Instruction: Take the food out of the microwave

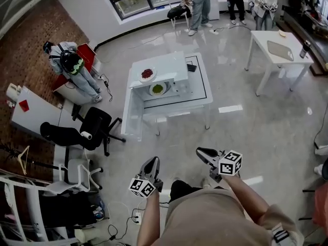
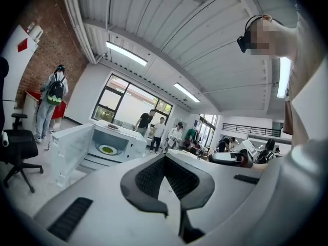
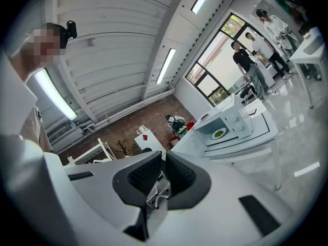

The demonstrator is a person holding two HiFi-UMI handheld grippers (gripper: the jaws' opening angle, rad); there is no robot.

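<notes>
A white microwave (image 1: 164,70) stands on a white table (image 1: 202,94) in the middle of the room, its door (image 1: 132,111) swung open to the left. Inside lies a plate of green food (image 1: 158,89). A plate of red food (image 1: 147,74) rests on the microwave's top. Both grippers are held level, well short of the table and over the floor. My left gripper (image 1: 152,164) is shut and empty, as is my right gripper (image 1: 204,154). The left gripper view shows the shut jaws (image 2: 165,158) and the green plate (image 2: 107,149) far off. The right gripper (image 3: 163,155) also faces the green plate (image 3: 219,134).
A black office chair (image 1: 87,129) stands left of the open door. A person with a backpack (image 1: 72,65) stands at the far left. Several people (image 1: 200,4) stand by the window. Another white table (image 1: 279,47) is at the right, and cables (image 1: 128,219) lie by my feet.
</notes>
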